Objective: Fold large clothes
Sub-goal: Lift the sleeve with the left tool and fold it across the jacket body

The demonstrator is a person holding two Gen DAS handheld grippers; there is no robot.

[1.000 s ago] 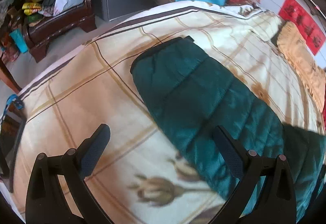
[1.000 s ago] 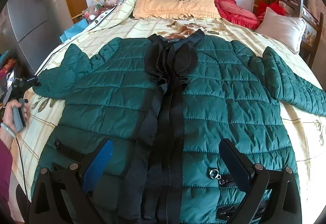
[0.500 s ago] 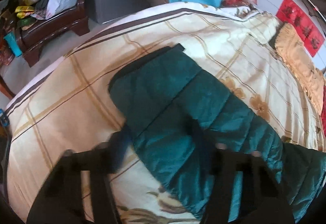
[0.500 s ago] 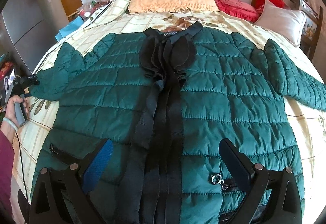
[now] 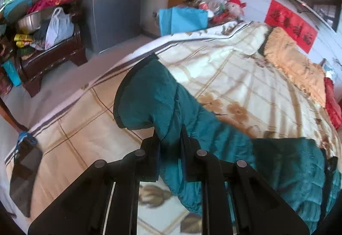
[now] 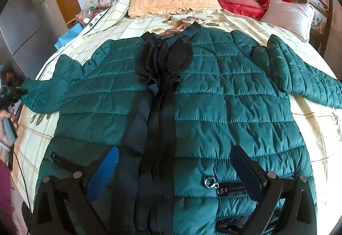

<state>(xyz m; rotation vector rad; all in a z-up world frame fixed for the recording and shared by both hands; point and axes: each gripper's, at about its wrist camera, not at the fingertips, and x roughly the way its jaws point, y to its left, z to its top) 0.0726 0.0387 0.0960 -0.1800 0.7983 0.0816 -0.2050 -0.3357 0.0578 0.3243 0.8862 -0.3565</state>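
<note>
Item: green quilted jacket [image 6: 224,94], spread front-up across the bed [image 6: 316,128], collar toward the pillows, black placket down its middle. Left sleeve [image 5: 149,98]: raised off the checked cover, cuff hanging forward. Left gripper [image 5: 170,138]: jaws had just been closing and stood clamped on a fold of the sleeve near the cuff; the picture was blurred there, so how much fabric was caught seemed unclear. Right gripper [image 6: 173,162]: fingers wide apart, poised over the jacket's lower hem, astride the placket, pinching nothing. Right sleeve [image 6: 307,83]: flat, stretched toward the bed's edge. Person's hand [image 6: 6,126]: on the left gripper's handle.
</note>
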